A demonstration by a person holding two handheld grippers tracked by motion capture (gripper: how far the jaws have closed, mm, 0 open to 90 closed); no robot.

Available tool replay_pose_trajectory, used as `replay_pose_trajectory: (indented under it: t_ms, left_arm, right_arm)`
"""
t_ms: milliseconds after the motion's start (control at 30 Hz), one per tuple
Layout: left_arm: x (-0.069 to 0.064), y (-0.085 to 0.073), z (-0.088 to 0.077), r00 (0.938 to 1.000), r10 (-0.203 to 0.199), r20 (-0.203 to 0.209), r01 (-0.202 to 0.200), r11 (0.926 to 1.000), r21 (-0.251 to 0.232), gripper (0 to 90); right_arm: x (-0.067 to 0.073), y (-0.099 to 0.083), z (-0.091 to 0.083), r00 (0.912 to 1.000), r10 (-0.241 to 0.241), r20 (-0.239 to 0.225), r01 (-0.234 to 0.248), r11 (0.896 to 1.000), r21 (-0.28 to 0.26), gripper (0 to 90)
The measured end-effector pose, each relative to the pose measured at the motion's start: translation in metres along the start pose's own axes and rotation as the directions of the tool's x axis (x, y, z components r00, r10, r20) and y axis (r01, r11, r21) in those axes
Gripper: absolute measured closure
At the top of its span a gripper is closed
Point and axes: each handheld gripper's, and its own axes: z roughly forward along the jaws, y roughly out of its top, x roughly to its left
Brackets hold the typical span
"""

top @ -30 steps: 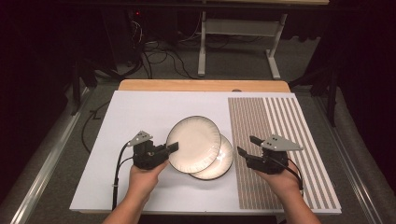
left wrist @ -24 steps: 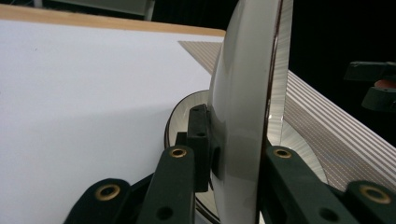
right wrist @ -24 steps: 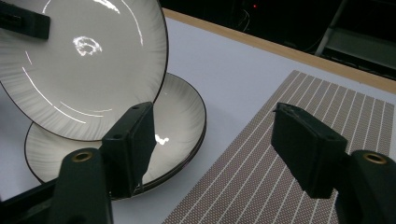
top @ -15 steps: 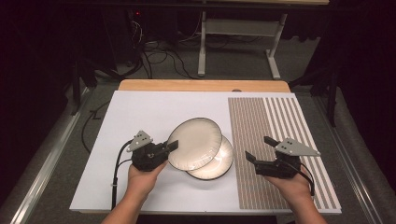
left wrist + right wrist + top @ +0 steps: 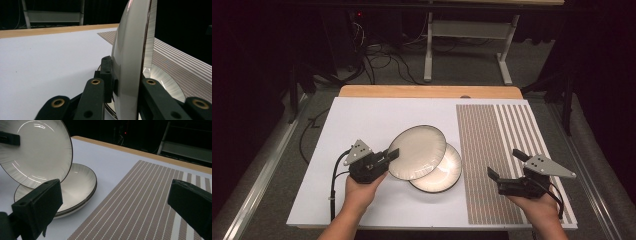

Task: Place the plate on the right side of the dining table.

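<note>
A white plate with a dark rim (image 5: 418, 152) hangs tilted above the table, and my left gripper (image 5: 391, 155) is shut on its left edge. In the left gripper view the plate (image 5: 130, 50) stands edge-on between the jaws. A second, matching plate (image 5: 444, 175) lies flat on the white table top, partly under the raised one. My right gripper (image 5: 506, 165) hovers over the striped placemat (image 5: 492, 135), right of both plates. Its jaws have just been opening and stand wide with nothing between them. The right gripper view shows the raised plate (image 5: 37, 152) over the lower plate (image 5: 80, 182).
The white board (image 5: 362, 120) covers the table's left and middle; a wooden edge (image 5: 432, 91) runs along the far side. Cables and a metal table frame (image 5: 462, 45) stand on the dark floor beyond.
My right gripper has drawn away from the plates to the right, over the placemat, and its jaws have spread wider. The left gripper and its plate have kept still.
</note>
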Motion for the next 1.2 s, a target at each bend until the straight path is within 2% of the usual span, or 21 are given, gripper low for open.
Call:
replay_pose_trajectory:
  t_ms: [167,367,667,933,1200]
  left_arm:
    - [0.000,0.000,-0.004,0.9993,0.038,-0.003,-0.038,0.9992,0.008,79.3]
    - [0.003,-0.001,-0.009,0.9988,0.049,0.003,-0.049,0.9987,0.017,79.2]
    - [0.003,-0.001,-0.011,0.9970,0.077,0.014,-0.077,0.9969,0.014,79.4]
    - [0.003,-0.002,-0.012,0.9964,0.082,0.018,-0.083,0.9965,0.013,79.4]
    - [0.004,-0.002,-0.013,0.9963,0.084,0.018,-0.085,0.9963,0.013,79.3]
  right_arm:
    - [-0.002,-0.003,-0.003,1.0000,0.000,0.004,0.000,1.000,0.003,0.4]
    - [0.000,-0.003,-0.002,1.0000,-0.005,-0.001,0.005,1.000,-0.003,0.4]
    - [0.012,0.004,0.007,0.9989,-0.032,-0.033,0.032,0.999,0.000,0.4]
    - [0.028,0.016,0.026,0.9953,-0.068,-0.068,0.069,0.998,0.012,2.6]
    - [0.047,0.026,0.054,0.9896,-0.101,-0.102,0.106,0.994,0.041,4.3]
